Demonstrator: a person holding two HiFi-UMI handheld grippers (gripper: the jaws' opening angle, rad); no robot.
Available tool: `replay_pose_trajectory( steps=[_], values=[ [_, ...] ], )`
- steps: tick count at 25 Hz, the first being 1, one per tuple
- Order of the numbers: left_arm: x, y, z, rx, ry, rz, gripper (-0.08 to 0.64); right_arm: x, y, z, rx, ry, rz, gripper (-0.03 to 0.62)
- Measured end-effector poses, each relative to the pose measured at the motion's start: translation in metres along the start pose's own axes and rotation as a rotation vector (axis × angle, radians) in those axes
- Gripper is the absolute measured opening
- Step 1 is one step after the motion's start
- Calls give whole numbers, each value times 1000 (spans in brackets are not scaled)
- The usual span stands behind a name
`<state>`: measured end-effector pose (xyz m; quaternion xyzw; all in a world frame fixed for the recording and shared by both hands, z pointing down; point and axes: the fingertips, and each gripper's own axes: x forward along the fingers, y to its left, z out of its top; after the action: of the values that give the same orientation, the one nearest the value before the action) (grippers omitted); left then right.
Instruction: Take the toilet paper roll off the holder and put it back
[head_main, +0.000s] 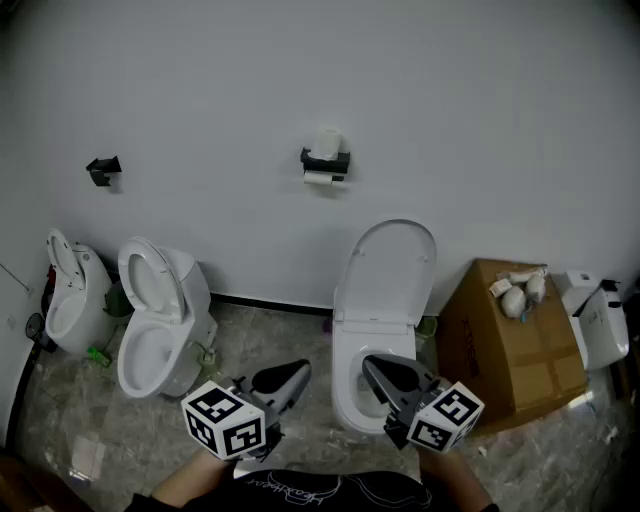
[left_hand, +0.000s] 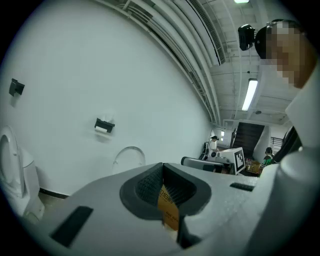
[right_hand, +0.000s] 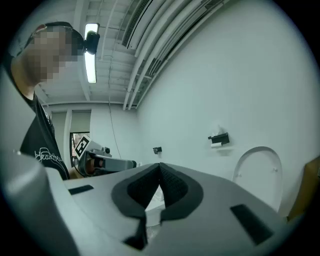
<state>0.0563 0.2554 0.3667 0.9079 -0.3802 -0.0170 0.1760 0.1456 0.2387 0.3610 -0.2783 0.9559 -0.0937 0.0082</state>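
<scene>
In the head view, the toilet paper roll (head_main: 327, 142) stood on top of the black holder (head_main: 326, 163), high on the far wall. Both were well apart from the left gripper (head_main: 299, 371) and the right gripper (head_main: 373, 363), which were near the person. A toilet with raised lid (head_main: 386, 272) stood between the right gripper and the wall, a little right of the holder. Two more toilets (head_main: 160, 310) were at the left, and a cardboard box (head_main: 505, 345) at the right. A second black bracket (head_main: 103, 170) was on the wall, far left.

In the left gripper view, the fingertips were pressed together with nothing pinched. A brown strip showed in the slit below them, and I could not tell what it was.

In the right gripper view, the fingertips also met and were empty, and the holder was far ahead at the right.
</scene>
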Motion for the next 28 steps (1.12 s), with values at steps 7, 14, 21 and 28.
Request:
replay_pose_trajectory(
  steps=[7, 14, 21, 28],
  values=[
    [-19, 35, 11, 8, -6, 11, 5, 34, 1, 10, -15, -16, -9, 5],
    [-35, 57, 16, 7, -17, 23, 5, 53, -8, 16, 1, -32, -58, 47],
    [-50, 69, 15, 3, -20, 41, 5, 60, -14, 16, -27, -43, -108, 239],
    [-47, 88, 20, -11, -29, 77, 5, 77, -31, 21, -80, -17, -100, 314]
  ],
)
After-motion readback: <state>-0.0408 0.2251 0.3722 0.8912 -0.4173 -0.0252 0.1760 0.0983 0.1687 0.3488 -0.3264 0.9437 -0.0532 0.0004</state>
